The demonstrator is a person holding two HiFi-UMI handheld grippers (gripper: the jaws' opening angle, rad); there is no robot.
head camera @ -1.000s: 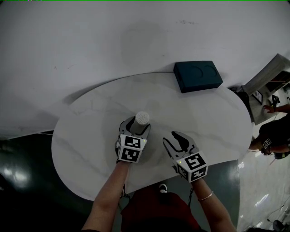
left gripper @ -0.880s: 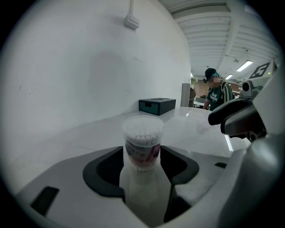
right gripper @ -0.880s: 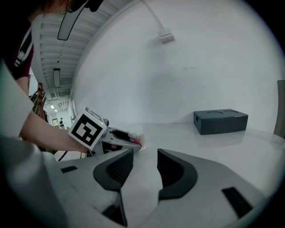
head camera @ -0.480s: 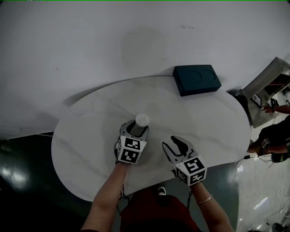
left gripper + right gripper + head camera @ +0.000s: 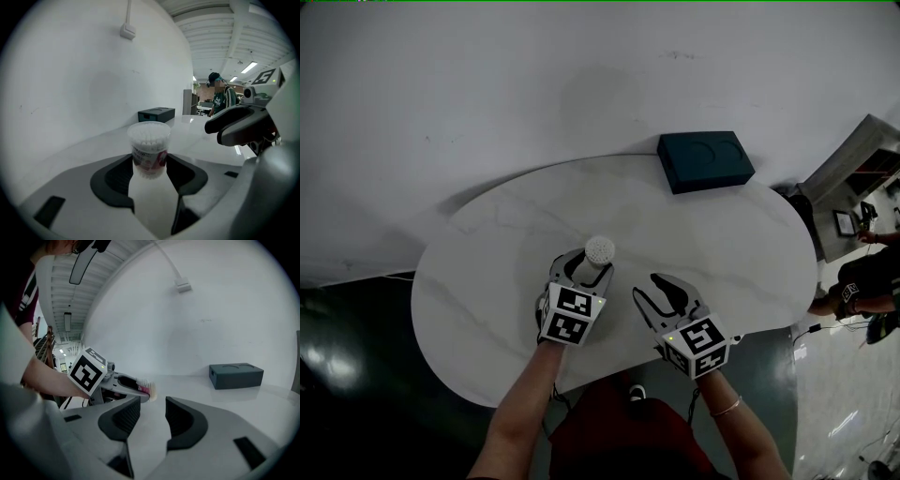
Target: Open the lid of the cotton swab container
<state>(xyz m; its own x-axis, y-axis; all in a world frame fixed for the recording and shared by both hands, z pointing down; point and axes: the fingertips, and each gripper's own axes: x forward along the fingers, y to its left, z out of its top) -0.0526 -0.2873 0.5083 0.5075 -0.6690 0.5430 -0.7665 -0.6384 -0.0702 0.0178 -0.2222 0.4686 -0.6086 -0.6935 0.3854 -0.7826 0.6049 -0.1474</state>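
The left gripper had its fingers closed partway against the lower body of the cotton swab container, one pad on each side, with no gap visible at either pad. The container stood upright between those fingers on the white bench, its upper part rising clear above the fingertips, packed swab tips visible through the clear wall. Its lid was seated on top. The right gripper sat just beside the left gripper, its fingers moderately apart with only bare bench between them, touching nothing. From the right fingers, the container lay off to their left, apart from them. A dark box rested on the bench well beyond the right fingertips, near the far edge against the white wall.
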